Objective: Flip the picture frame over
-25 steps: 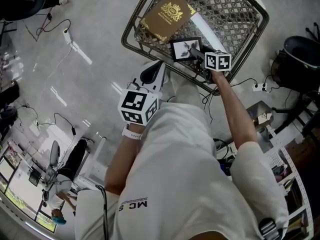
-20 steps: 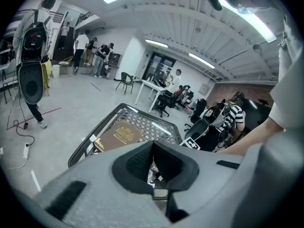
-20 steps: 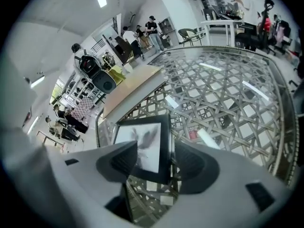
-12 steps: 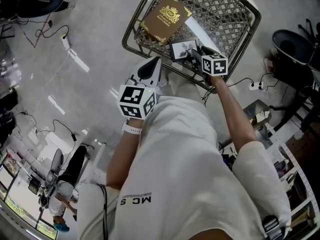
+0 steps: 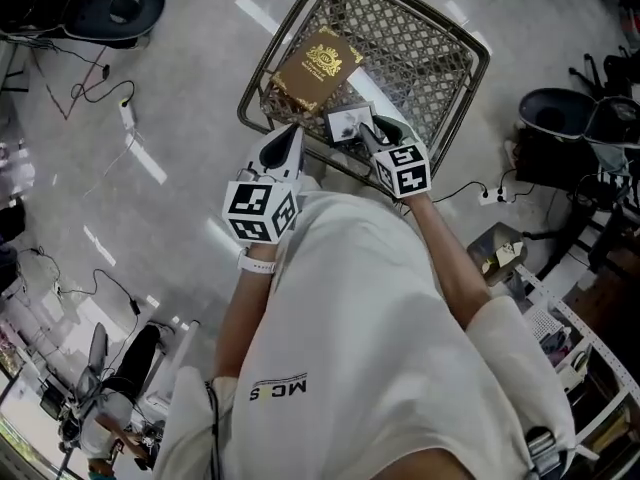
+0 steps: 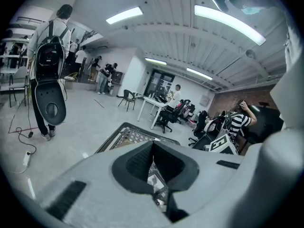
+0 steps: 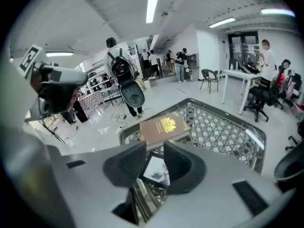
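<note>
A small black-edged picture frame (image 5: 345, 123) lies picture side up on the mesh of a wire basket table (image 5: 280, 43), next to a brown book with a gold emblem (image 5: 318, 63). My right gripper (image 5: 366, 130) hangs above the frame's near edge. Its jaws have just been closing and still stand apart with nothing between the pads. In the right gripper view the frame (image 7: 156, 171) shows well below the gap of the right gripper (image 7: 155, 146). My left gripper (image 5: 296, 130) hovers at the basket's near left rim. Its tips meet in the left gripper view (image 6: 153, 146), empty.
A black chair seat (image 5: 125, 3) and floor cables with a power strip (image 5: 130, 118) lie to the left. To the right stand a black bin (image 5: 560, 118) and a white shelf unit (image 5: 590, 338). A person with a backpack (image 6: 50, 56) stands farther off.
The right gripper has lifted off the picture frame, rolled, and its jaws have narrowed. The left gripper has risen a little. The frame stays on the mesh.
</note>
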{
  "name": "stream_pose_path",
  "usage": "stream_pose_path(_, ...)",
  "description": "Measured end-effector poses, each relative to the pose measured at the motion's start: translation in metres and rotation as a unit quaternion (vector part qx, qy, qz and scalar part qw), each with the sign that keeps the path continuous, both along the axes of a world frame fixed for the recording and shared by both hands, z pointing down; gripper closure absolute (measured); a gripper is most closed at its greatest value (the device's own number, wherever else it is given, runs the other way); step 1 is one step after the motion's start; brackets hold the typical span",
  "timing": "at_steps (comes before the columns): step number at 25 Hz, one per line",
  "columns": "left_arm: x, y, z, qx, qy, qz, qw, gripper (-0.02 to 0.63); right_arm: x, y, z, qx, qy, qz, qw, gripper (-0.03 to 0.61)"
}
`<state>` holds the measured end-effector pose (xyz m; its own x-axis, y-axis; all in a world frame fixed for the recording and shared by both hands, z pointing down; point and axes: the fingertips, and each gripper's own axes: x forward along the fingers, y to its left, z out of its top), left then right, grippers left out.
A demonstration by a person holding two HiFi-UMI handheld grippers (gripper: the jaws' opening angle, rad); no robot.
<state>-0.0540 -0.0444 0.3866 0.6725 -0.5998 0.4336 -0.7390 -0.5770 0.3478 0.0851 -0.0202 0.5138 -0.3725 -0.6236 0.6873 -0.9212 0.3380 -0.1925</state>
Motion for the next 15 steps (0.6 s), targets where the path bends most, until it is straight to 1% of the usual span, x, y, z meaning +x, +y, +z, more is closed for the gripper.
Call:
stream_pose_path(4,0.004,-0.004,-0.019,0.038,-0.003,0.004,0.9993,0.589,-0.009,-0.006,-0.057,0.061,-0.006,-0.012,0.998,0.454)
stream_pose_path(7,0.007,-0.001,-0.032,0.057,-0.008,0.010,0.9983,0.589,-0.014,-0.009,-0.104,0.114,-0.005,-0.018,0.993,0.457)
stream_pose_path(11,0.008,0.001,-0.046,0.072,-0.008,0.011,0.9973,0.589,-0.014,-0.011,-0.155,0.170,-0.007,-0.019,0.985,0.488)
stream_pose_path(15,0.004,0.000,-0.055,0.071,0.008,-0.006,0.9974,0.589,-0.015,-0.009,-0.192,0.203,-0.027,-0.005,0.979,0.509)
